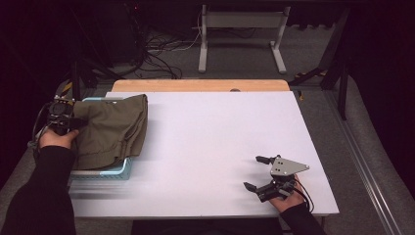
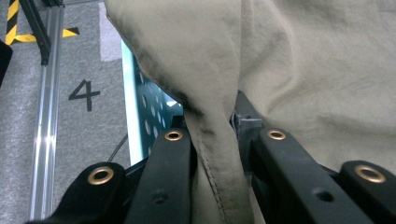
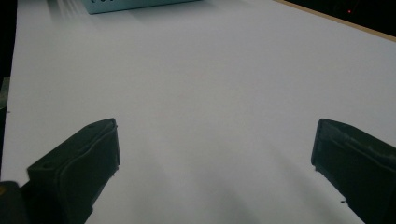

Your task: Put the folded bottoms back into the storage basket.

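Note:
An olive-green cloth garment [image 1: 115,128] lies heaped over a light-blue perforated basket [image 1: 122,169] at the table's left edge. My left gripper [image 1: 73,122] is at the garment's left side, shut on a bunched fold of the fabric [image 2: 217,158] that runs between its black jaws. My right gripper [image 1: 258,172] rests near the table's front right, open, with nothing but bare white tabletop [image 3: 210,116] between its fingertips [image 3: 81,158].
The white table surface [image 1: 220,142] has a wooden strip along its far edge [image 1: 200,85]. The basket's wall [image 2: 140,107] hangs near the table's left edge, over grey floor marked with a "4" [image 2: 84,94]. Cables and a white stand [image 1: 240,34] lie beyond the table.

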`<action>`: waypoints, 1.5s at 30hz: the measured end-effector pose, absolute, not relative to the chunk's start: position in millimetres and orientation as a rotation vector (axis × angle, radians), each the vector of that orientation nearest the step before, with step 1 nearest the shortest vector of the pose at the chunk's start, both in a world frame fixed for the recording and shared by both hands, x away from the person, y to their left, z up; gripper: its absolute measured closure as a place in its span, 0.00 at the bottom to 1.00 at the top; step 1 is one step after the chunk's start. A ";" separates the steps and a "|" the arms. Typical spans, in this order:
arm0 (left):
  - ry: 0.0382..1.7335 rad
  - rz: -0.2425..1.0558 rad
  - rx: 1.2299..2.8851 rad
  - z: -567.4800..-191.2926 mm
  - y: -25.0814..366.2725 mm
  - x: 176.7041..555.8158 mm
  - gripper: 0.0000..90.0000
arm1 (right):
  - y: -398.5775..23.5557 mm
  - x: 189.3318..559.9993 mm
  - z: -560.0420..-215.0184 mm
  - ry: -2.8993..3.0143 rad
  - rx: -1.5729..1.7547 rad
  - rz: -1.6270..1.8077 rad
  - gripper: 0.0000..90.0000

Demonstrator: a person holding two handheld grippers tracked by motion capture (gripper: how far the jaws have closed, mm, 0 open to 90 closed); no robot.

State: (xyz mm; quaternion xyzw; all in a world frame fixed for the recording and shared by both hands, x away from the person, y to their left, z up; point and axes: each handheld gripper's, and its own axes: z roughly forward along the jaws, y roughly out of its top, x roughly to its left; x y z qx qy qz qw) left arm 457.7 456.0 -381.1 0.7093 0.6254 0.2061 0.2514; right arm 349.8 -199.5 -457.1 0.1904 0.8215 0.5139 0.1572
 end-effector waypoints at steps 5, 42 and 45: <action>1.708 0.564 1.932 -382.6 455.6 458.7 0.89 | -199.5 349.8 -457.1 2.351 0.544 1.471 0.02; 1.439 0.613 1.882 -342.6 373.3 453.4 0.79 | -199.3 349.6 -456.9 2.353 0.538 1.474 0.02; 1.453 0.585 1.877 -349.3 364.4 462.0 0.91 | -199.4 349.4 -456.8 2.354 0.537 1.476 0.02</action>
